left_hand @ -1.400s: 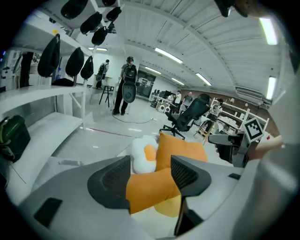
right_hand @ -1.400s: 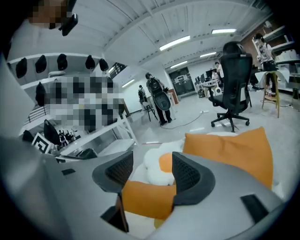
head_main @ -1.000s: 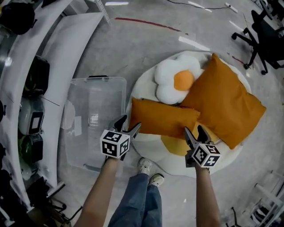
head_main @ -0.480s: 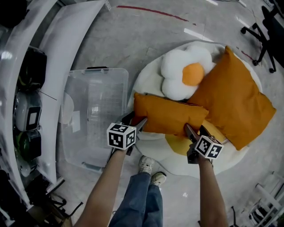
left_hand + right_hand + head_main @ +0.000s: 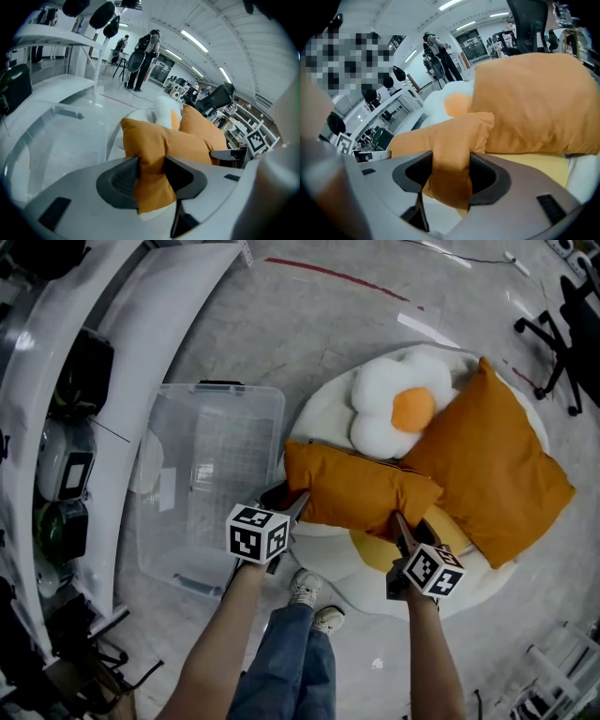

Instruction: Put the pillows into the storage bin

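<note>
orange pillow [image 5: 361, 491] is lying on the egg rug [image 5: 323, 413] beside the storage bin [image 5: 272, 404], left tool [image 5: 286, 498] and right tool [image 5: 405, 526] are just finishing closing on its near corners, so lifting both ends level is looking best.

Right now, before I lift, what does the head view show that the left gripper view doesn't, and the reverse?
Only the head view: the person's shoes and legs. Only the left gripper view: the left hand-held gripper pinching a corner of the small orange pillow, its jaws having just been closing on it; also people standing far behind. Both: the small orange pillow and the big orange pillow behind it.
</note>
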Motion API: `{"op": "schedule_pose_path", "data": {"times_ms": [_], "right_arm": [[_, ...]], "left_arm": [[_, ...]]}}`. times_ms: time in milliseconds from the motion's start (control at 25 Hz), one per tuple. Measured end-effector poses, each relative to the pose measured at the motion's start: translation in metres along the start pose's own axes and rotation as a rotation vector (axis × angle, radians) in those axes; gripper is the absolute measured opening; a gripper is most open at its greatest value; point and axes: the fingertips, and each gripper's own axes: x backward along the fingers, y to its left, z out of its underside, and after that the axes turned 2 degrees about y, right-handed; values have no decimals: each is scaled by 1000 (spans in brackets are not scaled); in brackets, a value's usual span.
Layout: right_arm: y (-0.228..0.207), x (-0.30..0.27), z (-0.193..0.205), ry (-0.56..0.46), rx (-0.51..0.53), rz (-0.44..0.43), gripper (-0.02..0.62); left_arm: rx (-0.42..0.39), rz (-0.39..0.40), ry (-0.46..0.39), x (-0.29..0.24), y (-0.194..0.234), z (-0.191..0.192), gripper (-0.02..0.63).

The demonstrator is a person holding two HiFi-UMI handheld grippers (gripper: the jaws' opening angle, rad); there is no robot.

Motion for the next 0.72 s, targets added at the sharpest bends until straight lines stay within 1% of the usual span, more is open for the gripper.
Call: {"op": "schedule_pose_path", "data": {"times_ms": [160,280,360,520,720], "right_arm": [[56,26,-9,-14,36,-58,239],[108,27,-11,-1,94,-125,244],[145,21,-8,12,141,-172,245],[220,-5,8,55,250,-264,252],[303,-46,50,146,387,-370,255]], "left_arm": [[9,-48,-72,67,6,-16,187],[48,-127,-132,121,27,-17,187],[92,-183,-173,158,47,-12,187],[202,-286,-235,219,98,16,187],[347,-426,-304,283,156,72,187]]}}
